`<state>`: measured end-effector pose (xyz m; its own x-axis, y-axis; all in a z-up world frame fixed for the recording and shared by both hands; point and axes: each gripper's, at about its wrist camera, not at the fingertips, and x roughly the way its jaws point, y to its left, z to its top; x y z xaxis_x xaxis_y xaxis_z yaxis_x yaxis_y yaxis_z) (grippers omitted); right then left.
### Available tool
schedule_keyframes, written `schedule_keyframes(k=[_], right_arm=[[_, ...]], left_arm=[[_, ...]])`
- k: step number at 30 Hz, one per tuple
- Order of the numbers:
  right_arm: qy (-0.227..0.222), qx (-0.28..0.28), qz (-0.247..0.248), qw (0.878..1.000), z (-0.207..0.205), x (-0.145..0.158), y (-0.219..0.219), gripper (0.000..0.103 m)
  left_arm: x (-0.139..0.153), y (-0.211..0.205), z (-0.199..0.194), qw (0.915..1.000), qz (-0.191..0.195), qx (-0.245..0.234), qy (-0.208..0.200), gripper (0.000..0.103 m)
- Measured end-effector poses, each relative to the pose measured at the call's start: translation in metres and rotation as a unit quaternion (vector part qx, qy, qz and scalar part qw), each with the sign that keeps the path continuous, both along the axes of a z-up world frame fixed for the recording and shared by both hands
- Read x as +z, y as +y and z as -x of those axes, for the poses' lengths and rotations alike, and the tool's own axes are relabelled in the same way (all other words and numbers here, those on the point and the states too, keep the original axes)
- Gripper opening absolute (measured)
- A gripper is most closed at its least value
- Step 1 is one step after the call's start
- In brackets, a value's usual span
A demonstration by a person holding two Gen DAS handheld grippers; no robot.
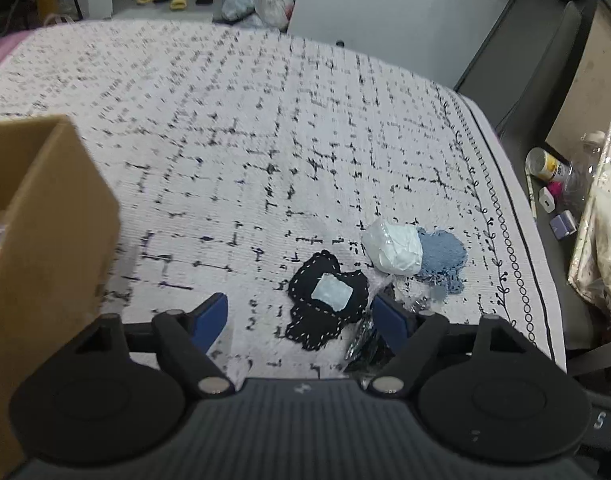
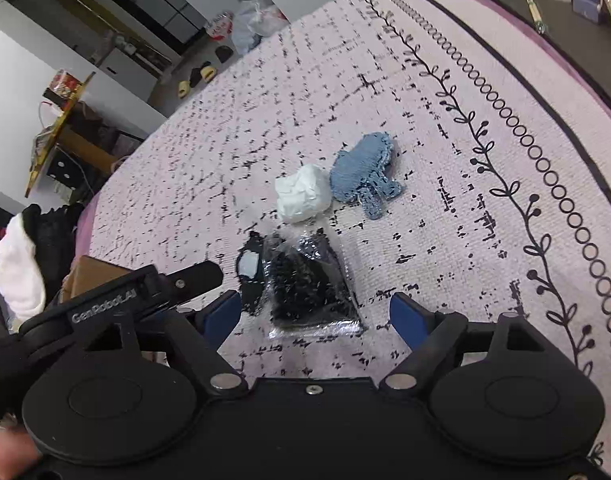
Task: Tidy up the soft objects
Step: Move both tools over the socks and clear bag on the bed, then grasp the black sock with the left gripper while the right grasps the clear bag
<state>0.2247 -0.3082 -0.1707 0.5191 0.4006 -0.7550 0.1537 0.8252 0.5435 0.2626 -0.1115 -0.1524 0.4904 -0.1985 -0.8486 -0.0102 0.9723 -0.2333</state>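
Here the left gripper [image 1: 301,316] stands partly open and empty, a black stitched patch [image 1: 325,300] lying flat on the patterned cloth [image 1: 225,140] between its fingertips, nearer the right-hand one. The right gripper [image 2: 315,312], likewise part open and holding nothing, hangs over a clear bag of dark bits [image 2: 309,284], long axis running away from it. Beyond lie a white bundle [image 2: 303,194] and a blue knitted piece [image 2: 363,168], touching. A cardboard box [image 1: 45,220] stands left; the cloth's edge lies right, with open room ahead.
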Motion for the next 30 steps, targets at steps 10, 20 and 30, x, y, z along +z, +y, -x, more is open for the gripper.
schedule_keyframes(k=[10, 20, 30], right_arm=[[0.029, 0.024, 0.015, 0.999, -0.024, -0.025, 0.012, 0.078], [0.013, 0.042, 0.038, 0.998, -0.025, -0.028, 0.021, 0.040], [0.008, 0.040, 0.055, 0.998, 0.001, -0.009, 0.017, 0.036]], left_arm=[[-0.033, -0.010, -0.032, 0.9986, 0.015, -0.014, 0.048, 0.071], [-0.030, -0.017, -0.034, 0.9983, 0.006, -0.029, 0.050, 0.031], [0.019, 0.003, -0.001, 0.9992, 0.014, -0.031, 0.020, 0.030]])
